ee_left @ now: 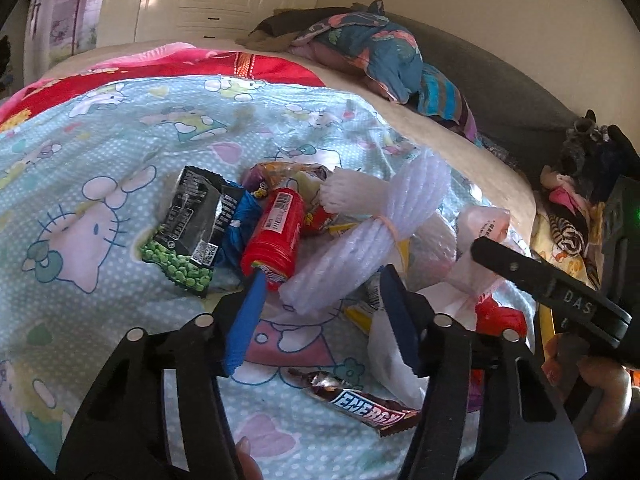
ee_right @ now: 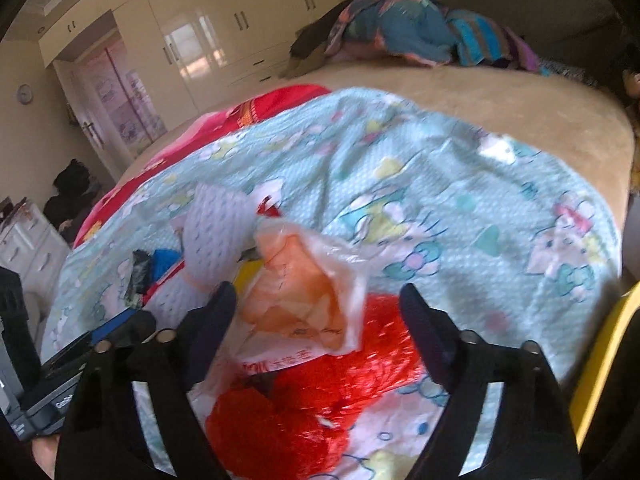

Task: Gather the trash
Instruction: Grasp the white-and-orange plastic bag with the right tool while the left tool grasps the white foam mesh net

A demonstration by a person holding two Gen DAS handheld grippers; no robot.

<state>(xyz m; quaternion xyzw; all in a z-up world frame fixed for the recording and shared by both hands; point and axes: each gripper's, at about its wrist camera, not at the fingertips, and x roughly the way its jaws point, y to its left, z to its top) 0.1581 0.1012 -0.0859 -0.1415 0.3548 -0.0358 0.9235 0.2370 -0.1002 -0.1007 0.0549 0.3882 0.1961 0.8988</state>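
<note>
**Two hand-held grippers over a litter pile on a bed**

Landmark: the white foam sleeve [ee_left: 360, 236], tied at its waist, lying in the middle of the litter on the blue cartoon-print blanket [ee_left: 100, 184].

Left gripper [ee_left: 324, 308]: tilted downward, jaws part-spread, blue pads flanking the near end of the foam sleeve without visibly pressing it. A fingertip of the holding hand shows at the frame's lower edge.

Right gripper [ee_right: 320, 320]: also pitched downward, right of the foam sleeve; jaws spread, straddling a pale orange plastic bag [ee_right: 304, 292] and a crumpled red bag [ee_right: 320, 392], neither clearly pinched.

Nearer than the foam sleeve: a brown "ENERGY" bar wrapper [ee_left: 360, 404].
Left of the foam sleeve: a red tube [ee_left: 272, 232], then a black-and-green pea snack packet [ee_left: 192, 228].
Beyond the foam sleeve: bare beige mattress, a heap of clothes [ee_left: 360, 48], and cream wardrobes [ee_right: 208, 28].
</note>
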